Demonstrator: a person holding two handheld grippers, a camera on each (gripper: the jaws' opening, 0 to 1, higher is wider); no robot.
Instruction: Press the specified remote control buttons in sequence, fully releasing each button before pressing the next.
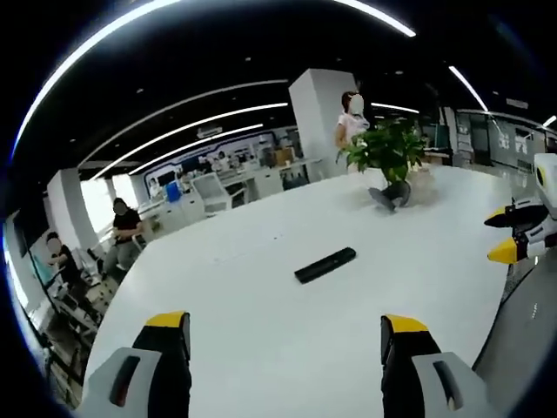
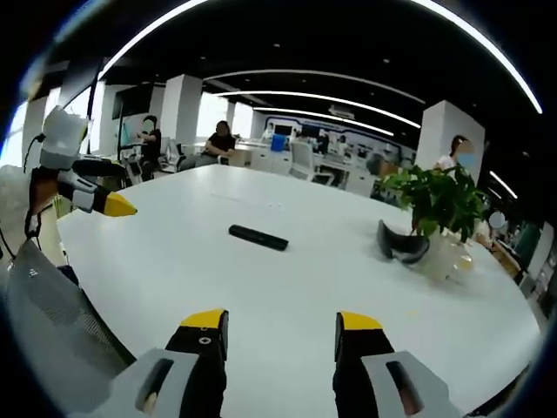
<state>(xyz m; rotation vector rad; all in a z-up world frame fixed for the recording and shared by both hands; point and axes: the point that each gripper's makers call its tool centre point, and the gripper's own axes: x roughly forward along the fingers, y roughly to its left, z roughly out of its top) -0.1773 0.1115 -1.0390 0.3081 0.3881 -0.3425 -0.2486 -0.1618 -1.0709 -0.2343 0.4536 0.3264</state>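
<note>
1. The remote control (image 1: 325, 265), a slim black bar, lies flat on the white counter (image 1: 261, 331), ahead of my left gripper (image 1: 285, 335) and a little toward its right finger; in the right gripper view the remote control (image 2: 258, 237) sits ahead of my right gripper (image 2: 283, 333), off toward its left finger. Nothing touches it.

2. My left fingers (image 1: 169, 335) are spread wide with only bare counter between them. My right fingers (image 2: 205, 333) are likewise spread and hold nothing.

3. Both pairs of fingers hover well short of the remote. The right gripper also enters the left gripper view from the far right, its yellow tips parted, still apart from the remote.

4. Progress, as I judge it: no press is under way. Neither finger is on a button, and the buttons are too small to make out. The whole sequence appears to lie ahead; the first job would be closing the distance and lining one fingertip over the target button.

5. Beyond the remote, farther from my fingers, stand a potted plant (image 1: 389, 150) and a dark curved object (image 2: 398, 243) at its base.

6. Past the counter's far edge, people sit at desks in an open office.
</note>
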